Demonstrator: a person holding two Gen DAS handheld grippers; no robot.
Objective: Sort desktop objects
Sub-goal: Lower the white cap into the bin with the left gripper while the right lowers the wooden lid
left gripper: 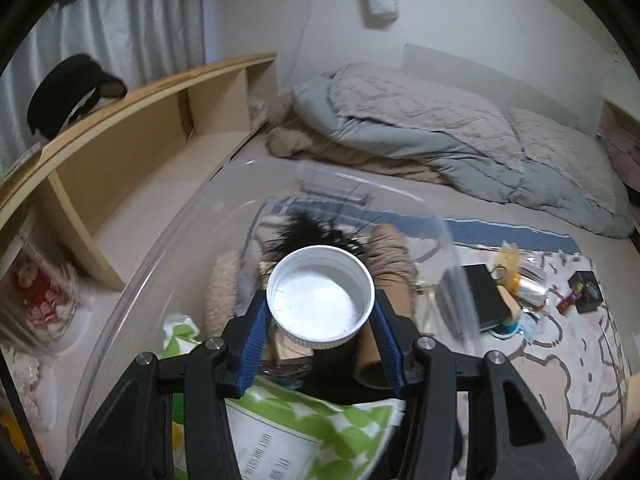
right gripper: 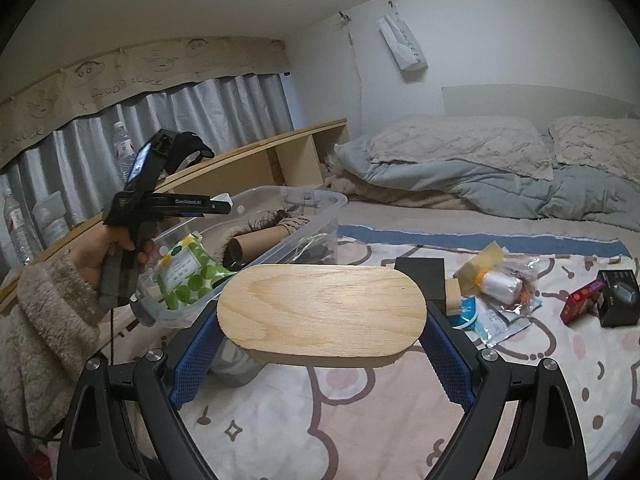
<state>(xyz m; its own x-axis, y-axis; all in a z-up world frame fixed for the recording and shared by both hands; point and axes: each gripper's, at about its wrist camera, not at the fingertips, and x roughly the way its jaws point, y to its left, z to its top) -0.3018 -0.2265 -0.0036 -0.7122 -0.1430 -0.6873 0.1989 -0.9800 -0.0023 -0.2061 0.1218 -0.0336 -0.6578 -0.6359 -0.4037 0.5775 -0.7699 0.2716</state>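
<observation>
White lid clamped between left gripper pads above clear bin holding green-dotted packet and cardboard tube; oval wooden board gripped by right gripper over patterned bedsheet.

On the side of the left gripper, seen from the right wrist view, a small white brand line reads roughly "GenRobot.AI"; the letters are tiny, so that reading is uncertain. The beige valance above the grey curtains bears hand-drawn cartoon faces and the words "GOOD LUCK" in outline capitals, with "LUCK" showing again near its left end. A white pouch hanging on the wall carries pale capital letters running along its length, perhaps "SWEET". The green-dotted packet in the clear plastic bin has a white label with printed lines, too small and blurred to read in either view.
</observation>
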